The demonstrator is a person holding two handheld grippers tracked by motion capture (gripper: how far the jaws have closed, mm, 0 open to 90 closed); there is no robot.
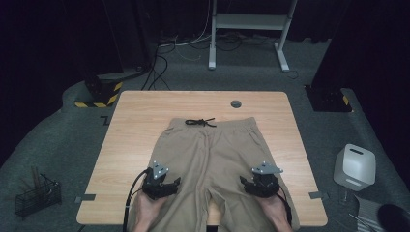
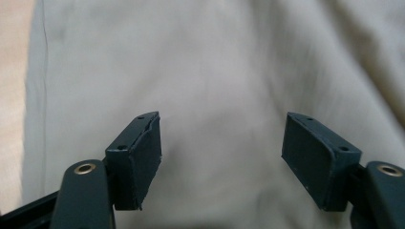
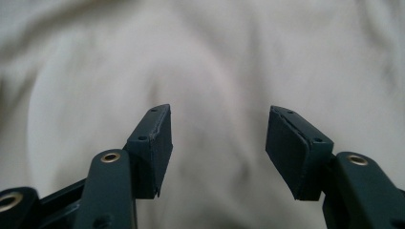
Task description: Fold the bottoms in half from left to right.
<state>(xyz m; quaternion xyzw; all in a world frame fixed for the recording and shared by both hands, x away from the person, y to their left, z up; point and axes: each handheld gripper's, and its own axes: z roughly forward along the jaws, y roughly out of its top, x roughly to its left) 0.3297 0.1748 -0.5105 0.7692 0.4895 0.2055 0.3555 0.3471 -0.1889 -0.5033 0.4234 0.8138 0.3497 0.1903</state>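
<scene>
A pair of tan shorts [image 1: 212,159] lies flat on the wooden table [image 1: 140,111], waistband at the far side with a black drawstring [image 1: 200,122] on it. My left gripper [image 1: 163,186] hovers over the left leg of the shorts, and its jaws stand wide apart with only cloth [image 2: 219,86] beyond them. My right gripper [image 1: 258,184] is over the right leg, open as well, with pale fabric [image 3: 219,71] between and past its black pads [image 3: 153,143]. A hand holds each gripper from the near edge.
A round grommet hole [image 1: 235,103] sits near the table's far edge. On the floor, a white box [image 1: 355,166] stands at the right, a wire basket [image 1: 37,195] at the left, and a white desk frame [image 1: 251,29] with cables behind.
</scene>
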